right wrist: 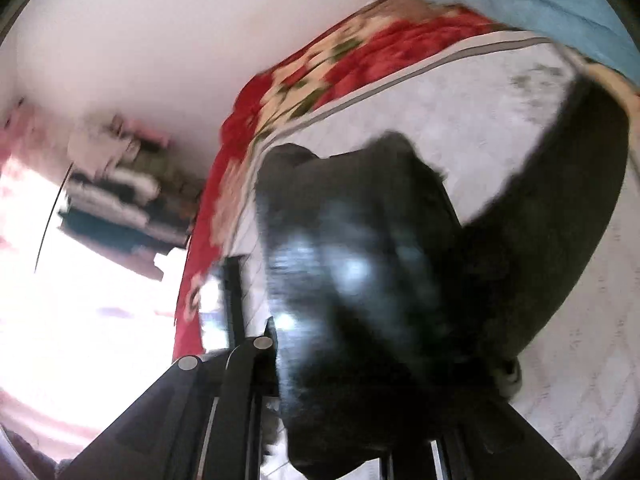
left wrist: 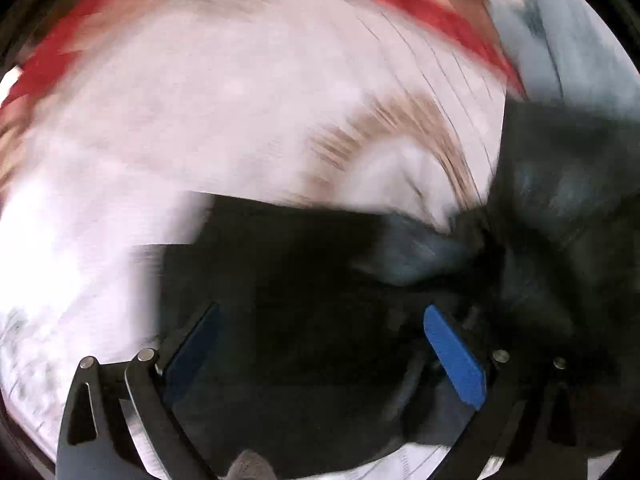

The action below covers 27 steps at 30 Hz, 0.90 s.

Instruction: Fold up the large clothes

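Note:
A large black garment [left wrist: 304,264] lies on a white patterned bed sheet [left wrist: 180,140]; the left wrist view is motion-blurred. My left gripper [left wrist: 320,344] stands wide open over the black cloth, its blue pads [left wrist: 456,360] apart with nothing between them. In the right wrist view the black garment [right wrist: 360,272] hangs bunched and lifted right in front of the camera, covering my right gripper [right wrist: 360,420]; its fingertips are hidden by the cloth, and the cloth seems held there.
A red floral blanket [right wrist: 320,76] runs along the bed's far edge by a white wall. A light blue cloth [right wrist: 540,4] lies at the top right. Stacked folded clothes [right wrist: 120,200] sit on a shelf at the left, beside a bright window.

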### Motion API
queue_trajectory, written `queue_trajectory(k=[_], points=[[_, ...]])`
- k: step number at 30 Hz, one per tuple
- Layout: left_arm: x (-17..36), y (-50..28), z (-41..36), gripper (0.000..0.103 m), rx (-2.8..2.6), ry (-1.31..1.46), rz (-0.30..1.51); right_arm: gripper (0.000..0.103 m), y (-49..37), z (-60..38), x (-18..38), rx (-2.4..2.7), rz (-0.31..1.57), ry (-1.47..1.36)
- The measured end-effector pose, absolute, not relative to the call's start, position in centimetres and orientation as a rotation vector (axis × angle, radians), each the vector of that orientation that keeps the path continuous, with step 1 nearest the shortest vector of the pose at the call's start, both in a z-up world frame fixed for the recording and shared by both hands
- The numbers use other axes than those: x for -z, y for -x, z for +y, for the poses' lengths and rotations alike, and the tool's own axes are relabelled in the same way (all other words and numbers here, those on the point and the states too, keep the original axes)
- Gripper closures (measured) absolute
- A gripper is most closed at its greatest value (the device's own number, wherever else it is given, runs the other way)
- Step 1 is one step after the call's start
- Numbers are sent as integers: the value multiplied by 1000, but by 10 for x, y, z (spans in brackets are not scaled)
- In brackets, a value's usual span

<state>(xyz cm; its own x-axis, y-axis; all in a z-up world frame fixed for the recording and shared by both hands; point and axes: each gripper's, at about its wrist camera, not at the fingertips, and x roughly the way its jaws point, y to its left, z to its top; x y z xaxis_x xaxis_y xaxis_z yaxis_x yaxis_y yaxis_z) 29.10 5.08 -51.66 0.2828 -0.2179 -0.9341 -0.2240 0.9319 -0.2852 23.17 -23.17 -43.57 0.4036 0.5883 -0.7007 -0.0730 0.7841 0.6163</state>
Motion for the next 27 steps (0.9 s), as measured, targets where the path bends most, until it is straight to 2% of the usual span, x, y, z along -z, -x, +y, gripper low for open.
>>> queue_trajectory(k=[5, 11, 13, 14, 15, 16, 18, 19, 23, 27], points=[[472, -231, 162, 0, -226, 465, 1198, 88, -229, -128, 468, -595, 1164, -451], [460, -178, 224, 0, -388, 480, 1174, 86, -191, -18, 558, -706, 1416, -294], [463, -173, 231, 0, -408, 472, 1188, 77, -178, 0, 586, -713, 1531, -264], [462, -170, 231, 0, -402, 479, 1191, 75, -176, 3, 593, -711, 1569, -259], [457, -165, 230, 0, -398, 484, 1191, 65, -173, 6, 596, -726, 1613, -258], [452, -161, 234, 0, -394, 487, 1189, 47, -171, 7, 592, -760, 1631, -269], [442, -160, 233, 0, -367, 495, 1181, 29, -168, 3, 577, -805, 1668, -278], [437, -163, 231, 0, -353, 495, 1181, 26, -166, -1, 568, -815, 1667, -266], [416, -166, 218, 0, -297, 433, 1181, 24, -158, -25, 529, -893, 1711, -289], [427, -179, 200, 0, -281, 361, 1202, 25, -185, -83, 522, -748, 1744, -362]])
